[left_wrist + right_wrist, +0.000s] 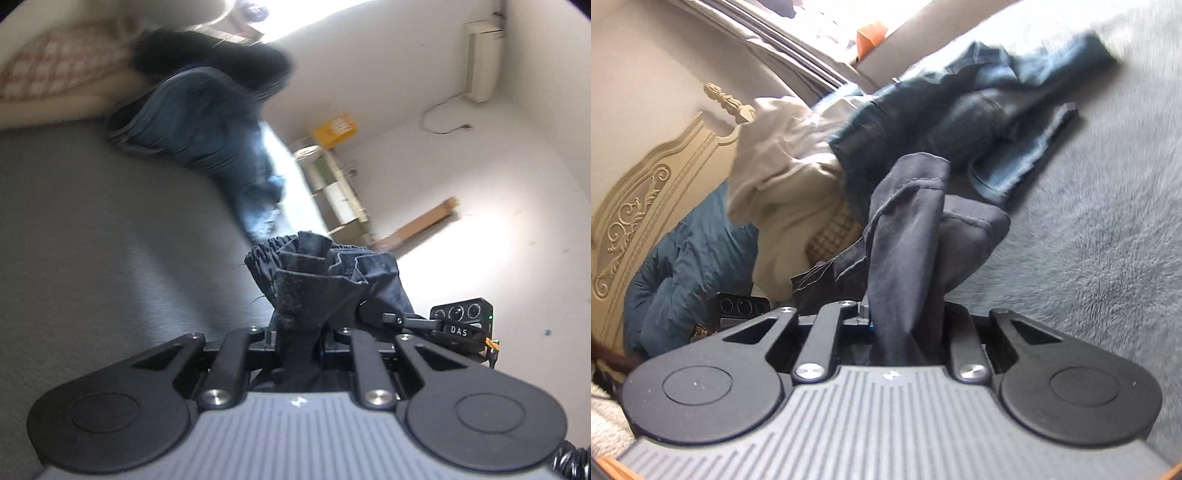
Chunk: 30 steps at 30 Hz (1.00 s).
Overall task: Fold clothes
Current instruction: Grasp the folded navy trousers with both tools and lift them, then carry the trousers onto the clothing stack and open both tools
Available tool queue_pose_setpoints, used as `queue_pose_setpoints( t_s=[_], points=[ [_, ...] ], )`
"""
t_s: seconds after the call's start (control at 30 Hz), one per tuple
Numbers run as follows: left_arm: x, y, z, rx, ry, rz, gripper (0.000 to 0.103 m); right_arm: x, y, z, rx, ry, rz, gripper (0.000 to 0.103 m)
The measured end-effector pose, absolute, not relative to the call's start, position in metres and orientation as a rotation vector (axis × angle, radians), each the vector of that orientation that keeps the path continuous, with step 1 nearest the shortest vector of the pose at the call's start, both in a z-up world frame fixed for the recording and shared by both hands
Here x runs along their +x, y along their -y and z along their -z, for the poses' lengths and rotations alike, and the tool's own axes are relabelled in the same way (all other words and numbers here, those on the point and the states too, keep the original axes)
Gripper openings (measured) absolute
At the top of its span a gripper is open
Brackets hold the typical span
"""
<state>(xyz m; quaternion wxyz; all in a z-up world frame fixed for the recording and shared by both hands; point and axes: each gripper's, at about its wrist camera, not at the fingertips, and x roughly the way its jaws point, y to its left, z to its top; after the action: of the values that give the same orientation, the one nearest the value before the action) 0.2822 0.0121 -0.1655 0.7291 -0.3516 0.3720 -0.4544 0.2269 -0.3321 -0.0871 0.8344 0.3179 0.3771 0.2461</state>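
Fabric hides both sets of fingertips: the left gripper [300, 343] and right gripper [905, 332] each pinch the dark garment [912, 229] (bunched, lifted) above the grey blanket [1089, 221]; blurred jeans [979, 107] lie beyond.

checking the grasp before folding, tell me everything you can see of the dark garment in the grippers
The dark garment is navy-grey woven cloth, thin and matte. One end has a gathered elastic band and is bunched in folds, pinched in the left hand-held gripper. Another part, with a stitched hem, stands up crumpled from the right hand-held gripper, which is also closed on it. It is lifted above the grey fleece blanket. Its full shape is hidden.
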Motion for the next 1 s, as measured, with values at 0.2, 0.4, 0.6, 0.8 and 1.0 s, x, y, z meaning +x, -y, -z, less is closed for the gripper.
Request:
queue_pose_setpoints(
  t_s=[0.2, 0.4, 0.6, 0.8, 1.0],
  points=[
    [0.258, -0.018, 0.135, -0.794, -0.691, 1.156, 0.016, 0.175, 0.317, 0.031, 0.611, -0.728, -0.441, 0.013],
    [0.239, -0.003, 0.096, -0.752, -0.669, 1.264, 0.015, 0.125, 0.319, -0.004, 0.62, -0.64, -0.383, 0.013],
    [0.213, 0.019, 0.048, -0.633, -0.633, 1.281, 0.015, 0.087, 0.349, -0.011, 0.673, -0.516, -0.411, 0.013],
    [0.181, 0.072, 0.012, -0.553, -0.659, 1.255, 0.015, 0.05, 0.391, -0.014, 0.718, -0.376, -0.463, 0.013],
    [0.165, 0.18, -0.046, -0.441, -0.717, 1.371, 0.015, -0.008, 0.484, -0.043, 0.728, -0.245, -0.435, 0.013]
  ],
)
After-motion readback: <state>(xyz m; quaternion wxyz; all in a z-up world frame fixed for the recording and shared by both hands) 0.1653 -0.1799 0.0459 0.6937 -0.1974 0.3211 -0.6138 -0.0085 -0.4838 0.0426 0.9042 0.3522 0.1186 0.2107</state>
